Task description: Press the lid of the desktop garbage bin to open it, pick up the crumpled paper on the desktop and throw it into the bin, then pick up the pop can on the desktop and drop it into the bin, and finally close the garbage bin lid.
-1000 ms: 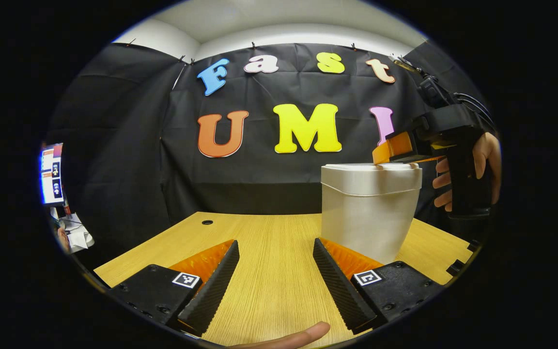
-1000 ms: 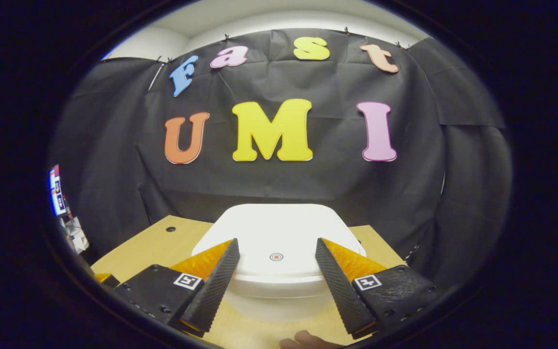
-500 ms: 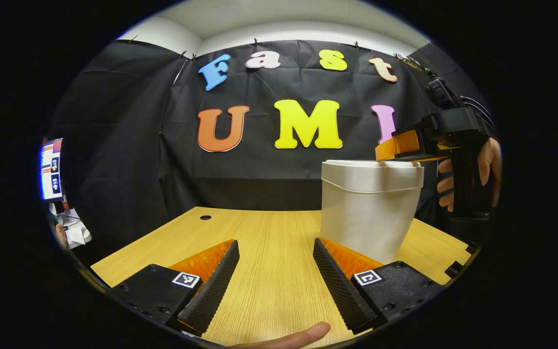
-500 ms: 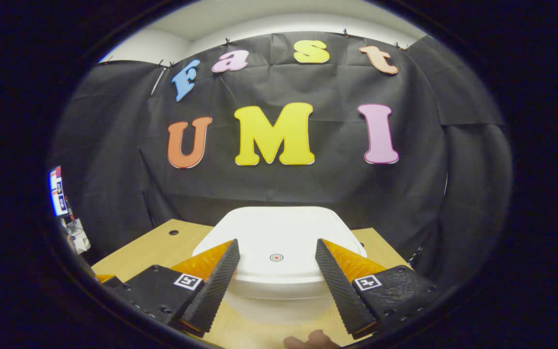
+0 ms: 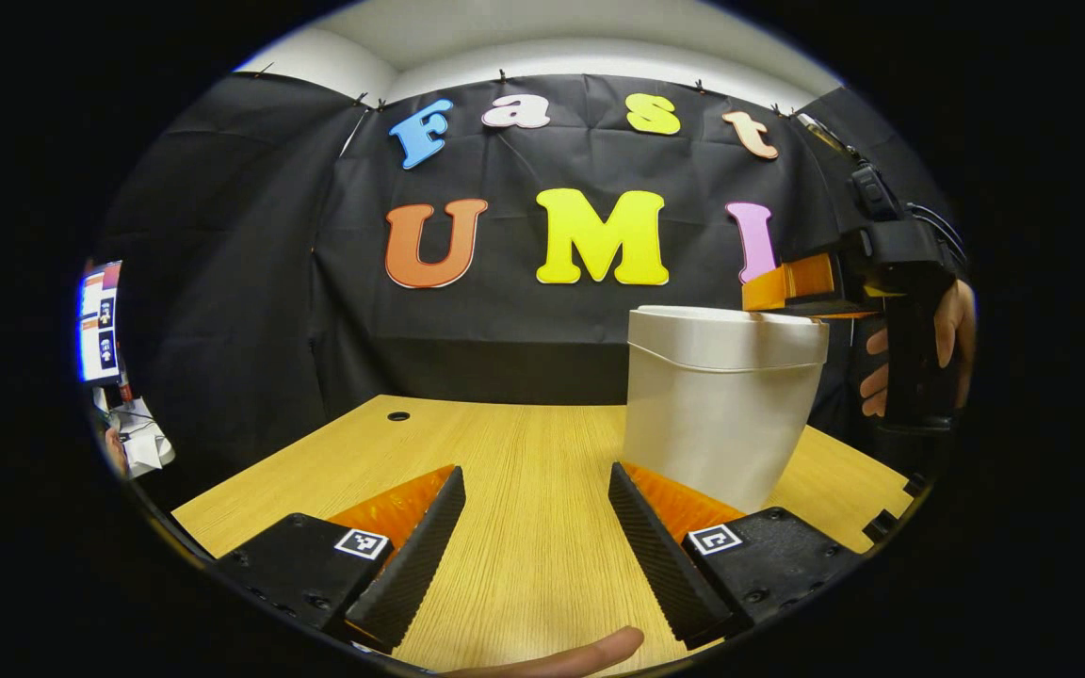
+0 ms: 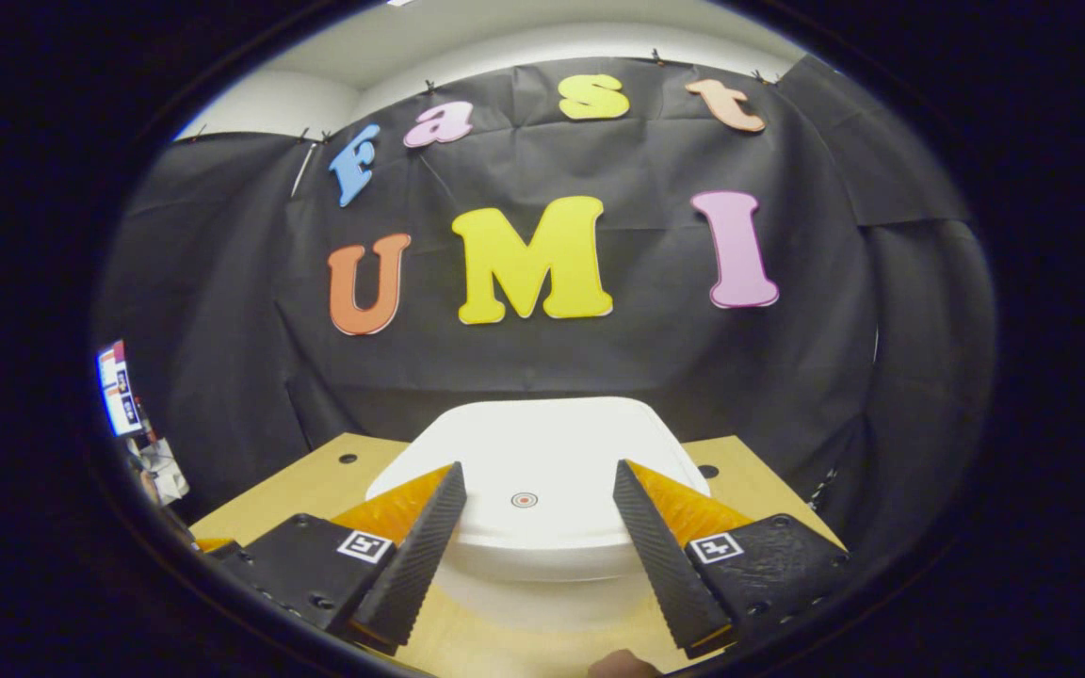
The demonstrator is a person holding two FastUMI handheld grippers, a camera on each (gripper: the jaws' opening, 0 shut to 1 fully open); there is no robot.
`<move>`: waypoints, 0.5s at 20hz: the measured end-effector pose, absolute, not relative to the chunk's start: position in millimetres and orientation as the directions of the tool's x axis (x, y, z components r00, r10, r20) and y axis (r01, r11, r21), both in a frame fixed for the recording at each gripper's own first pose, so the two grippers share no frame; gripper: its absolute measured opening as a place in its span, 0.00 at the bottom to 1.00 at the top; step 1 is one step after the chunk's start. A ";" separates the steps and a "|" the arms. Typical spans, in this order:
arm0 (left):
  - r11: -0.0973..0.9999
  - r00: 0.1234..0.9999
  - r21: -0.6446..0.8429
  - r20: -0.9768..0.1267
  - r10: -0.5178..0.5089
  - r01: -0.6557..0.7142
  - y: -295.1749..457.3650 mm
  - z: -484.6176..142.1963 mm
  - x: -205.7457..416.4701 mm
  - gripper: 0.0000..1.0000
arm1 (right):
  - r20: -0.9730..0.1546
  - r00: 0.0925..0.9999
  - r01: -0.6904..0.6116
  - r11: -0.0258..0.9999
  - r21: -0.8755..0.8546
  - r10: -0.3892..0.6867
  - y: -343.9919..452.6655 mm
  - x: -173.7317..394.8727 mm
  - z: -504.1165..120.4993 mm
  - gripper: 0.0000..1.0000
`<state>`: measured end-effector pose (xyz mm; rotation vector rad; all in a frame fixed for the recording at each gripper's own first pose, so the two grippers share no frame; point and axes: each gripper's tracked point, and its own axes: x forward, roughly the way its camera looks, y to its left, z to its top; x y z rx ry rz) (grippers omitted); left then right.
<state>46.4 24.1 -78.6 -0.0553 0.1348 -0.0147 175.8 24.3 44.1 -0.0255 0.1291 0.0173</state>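
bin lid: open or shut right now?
Shut. In the left gripper view the lid sits flat on the bin, no gap at the rim; the right gripper hovers above it, jaws apart.

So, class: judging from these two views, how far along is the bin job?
Near the end or the very start; the views cannot settle which. The bin has its lid down, and the open right gripper sits just above it. The open left gripper waits over the table. If closed, nothing remains.
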 end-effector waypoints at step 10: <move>0.998 0.991 -0.057 -0.127 -0.035 0.028 16.0 -77.0 46.3 0.99 | 0.021 1.000 -0.019 0.999 -0.045 0.020 21.6 152.1 49.1 0.98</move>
